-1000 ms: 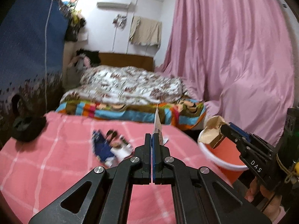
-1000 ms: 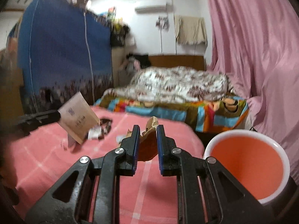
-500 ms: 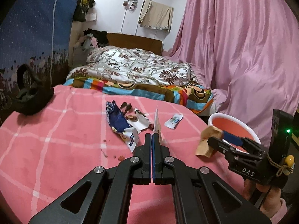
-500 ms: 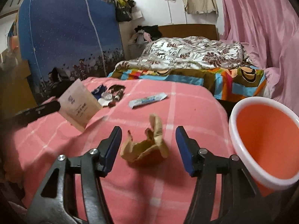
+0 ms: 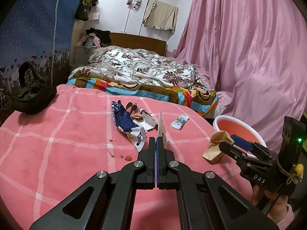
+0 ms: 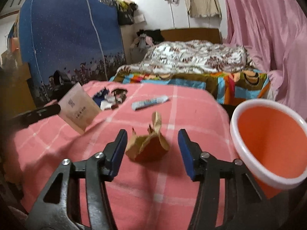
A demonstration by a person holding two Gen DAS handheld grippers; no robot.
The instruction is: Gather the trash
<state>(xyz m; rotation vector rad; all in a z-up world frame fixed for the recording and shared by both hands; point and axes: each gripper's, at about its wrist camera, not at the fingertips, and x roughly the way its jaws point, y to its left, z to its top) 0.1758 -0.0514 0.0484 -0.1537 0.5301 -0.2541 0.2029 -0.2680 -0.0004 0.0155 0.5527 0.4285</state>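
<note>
The left gripper (image 5: 155, 143) is clenched on a flat paper packet (image 6: 79, 108), holding it upright clear of the pink checked cloth (image 5: 57, 143), probably for carrying to the orange bin (image 6: 268, 143). The right gripper (image 6: 152, 149), whose jaws have just been narrowing, stands released astride the crumpled brown paper (image 6: 148, 147) lying on the cloth just left of the bin. Between paper and bin rim the cloth edge drops away, leaving a short open path.
</note>
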